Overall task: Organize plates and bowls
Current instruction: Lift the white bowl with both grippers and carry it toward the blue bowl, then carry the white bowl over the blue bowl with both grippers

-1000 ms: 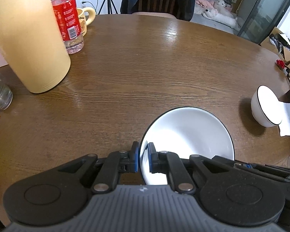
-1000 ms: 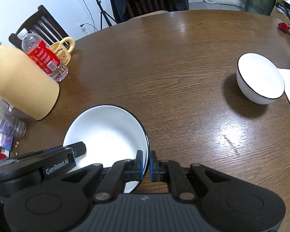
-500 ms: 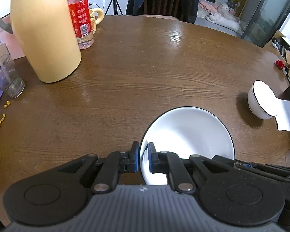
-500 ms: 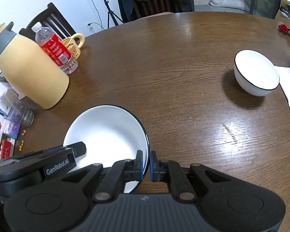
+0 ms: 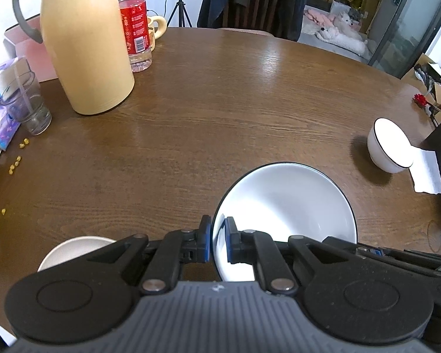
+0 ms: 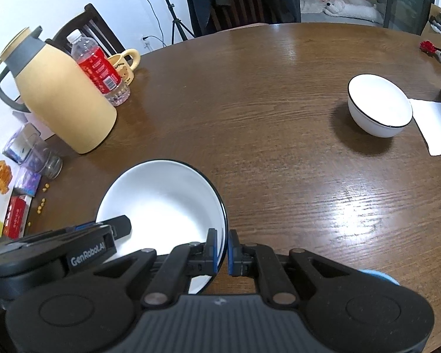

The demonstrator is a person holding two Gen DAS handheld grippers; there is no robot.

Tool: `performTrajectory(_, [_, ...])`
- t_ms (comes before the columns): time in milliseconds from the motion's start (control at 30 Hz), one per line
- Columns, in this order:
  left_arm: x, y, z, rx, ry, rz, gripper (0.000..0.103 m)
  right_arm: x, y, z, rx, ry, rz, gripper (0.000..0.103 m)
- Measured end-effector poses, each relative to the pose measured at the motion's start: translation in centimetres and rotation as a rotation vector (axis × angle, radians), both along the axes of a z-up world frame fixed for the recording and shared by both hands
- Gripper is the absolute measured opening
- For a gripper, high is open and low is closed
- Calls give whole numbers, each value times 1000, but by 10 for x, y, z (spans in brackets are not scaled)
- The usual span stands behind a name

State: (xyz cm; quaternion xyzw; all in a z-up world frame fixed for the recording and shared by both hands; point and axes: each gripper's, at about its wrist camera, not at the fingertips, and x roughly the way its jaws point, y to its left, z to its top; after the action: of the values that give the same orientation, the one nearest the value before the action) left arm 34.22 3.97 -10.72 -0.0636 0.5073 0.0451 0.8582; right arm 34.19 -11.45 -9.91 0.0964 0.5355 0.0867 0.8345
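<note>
A large white bowl with a black rim (image 5: 288, 203) (image 6: 164, 200) hangs above the brown table, held from both sides. My left gripper (image 5: 218, 242) is shut on its left rim; my right gripper (image 6: 222, 251) is shut on its right rim. A smaller white bowl with a black rim (image 5: 389, 147) (image 6: 379, 106) stands on the table at the right. In the left wrist view a cream plate (image 5: 70, 250) lies on the table at the lower left, partly hidden behind my gripper.
A tan thermos jug (image 5: 85, 44) (image 6: 58, 100), a red-labelled water bottle (image 5: 133, 23), a yellow mug (image 6: 125, 66) and a glass (image 5: 29, 108) stand at the left. A white napkin (image 6: 435, 123) lies beside the small bowl. Yellow crumbs (image 5: 14, 164) dot the left edge.
Both grippers have drawn back and risen with the large bowl, so the jug, bottle and small bowl look farther off. The cream plate has come into the left wrist view.
</note>
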Motion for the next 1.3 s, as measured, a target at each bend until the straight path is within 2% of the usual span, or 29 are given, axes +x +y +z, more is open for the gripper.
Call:
performTrajectory(867, [-67, -24, 17, 10, -45, 14, 10, -63, -20, 16, 14, -37, 7, 6])
performTrajectory(1300, [-94, -50, 25, 5, -68, -21, 10, -97, -45, 26, 13, -62, -28, 6])
